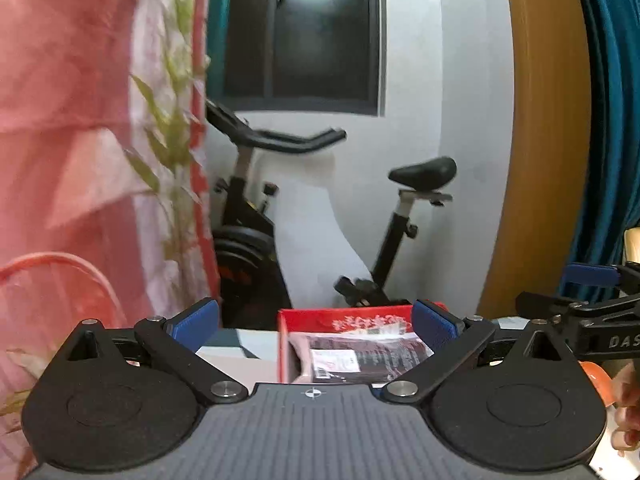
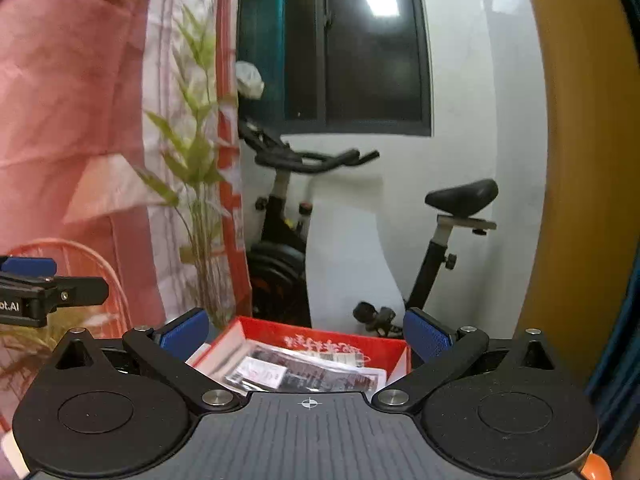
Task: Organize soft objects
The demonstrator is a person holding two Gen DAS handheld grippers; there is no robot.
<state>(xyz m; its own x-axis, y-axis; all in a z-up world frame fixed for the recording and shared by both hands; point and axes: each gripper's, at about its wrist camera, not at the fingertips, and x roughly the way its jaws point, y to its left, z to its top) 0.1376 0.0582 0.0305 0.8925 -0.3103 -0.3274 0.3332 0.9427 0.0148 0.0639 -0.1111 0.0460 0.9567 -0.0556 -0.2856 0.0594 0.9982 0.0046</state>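
Note:
A red cardboard box [image 1: 344, 317] stands open just below and beyond my left gripper [image 1: 316, 323]. In it lies a dark package in clear plastic wrap [image 1: 360, 358]. The left jaws stand wide open, with nothing between the blue pads [image 1: 195, 322]. In the right wrist view the same red box [image 2: 320, 338] and wrapped package [image 2: 308, 374] lie under my right gripper [image 2: 306, 332], which is also wide open and holds nothing. Both grippers hover side by side above the box, pointing slightly downward toward the wall.
An exercise bike [image 1: 256, 216] stands against the white wall under a dark window [image 1: 304, 32]. Pink leaf-print fabric [image 1: 80, 120] hangs at the left, over an orange wire frame [image 2: 92, 256]. Mustard and teal curtains [image 1: 552, 120] hang at the right. A pale box [image 1: 240, 354] adjoins the red one.

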